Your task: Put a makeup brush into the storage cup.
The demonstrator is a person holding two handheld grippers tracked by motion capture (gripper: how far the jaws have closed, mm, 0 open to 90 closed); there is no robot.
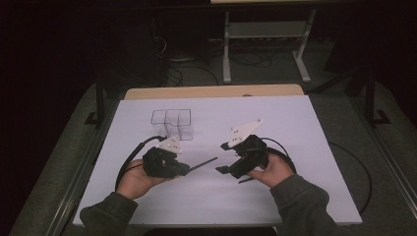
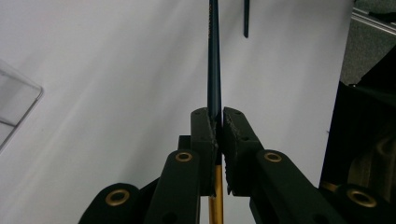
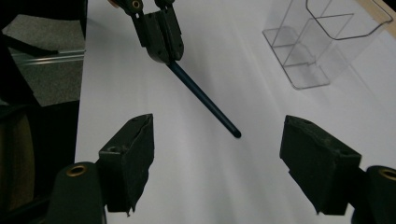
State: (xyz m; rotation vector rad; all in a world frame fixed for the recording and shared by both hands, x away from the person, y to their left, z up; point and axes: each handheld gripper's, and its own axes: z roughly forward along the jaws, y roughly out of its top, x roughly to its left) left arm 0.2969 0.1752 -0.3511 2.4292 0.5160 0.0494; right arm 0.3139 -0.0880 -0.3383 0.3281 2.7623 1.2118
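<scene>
My left gripper (image 1: 186,169) (image 2: 218,122) is shut on a thin dark blue pen (image 1: 201,163) (image 2: 214,56). The pen sticks out past the jaws toward the right, a little above the white table; its gold rear end shows between the jaws in the left gripper view. My right gripper (image 1: 222,158) (image 3: 219,128) stands open and faces the pen's free tip. In the right gripper view the pen (image 3: 205,100) slants down from the left gripper (image 3: 166,46), and its tip ends just short of the gap between the two wide-apart jaws, touching neither.
A clear plastic organizer (image 1: 172,123) (image 3: 322,42) with several compartments stands on the white table (image 1: 295,128) behind the left gripper. A second dark stick (image 1: 244,181) (image 2: 246,18) lies under the right hand. A wooden edge (image 1: 211,92) borders the back.
</scene>
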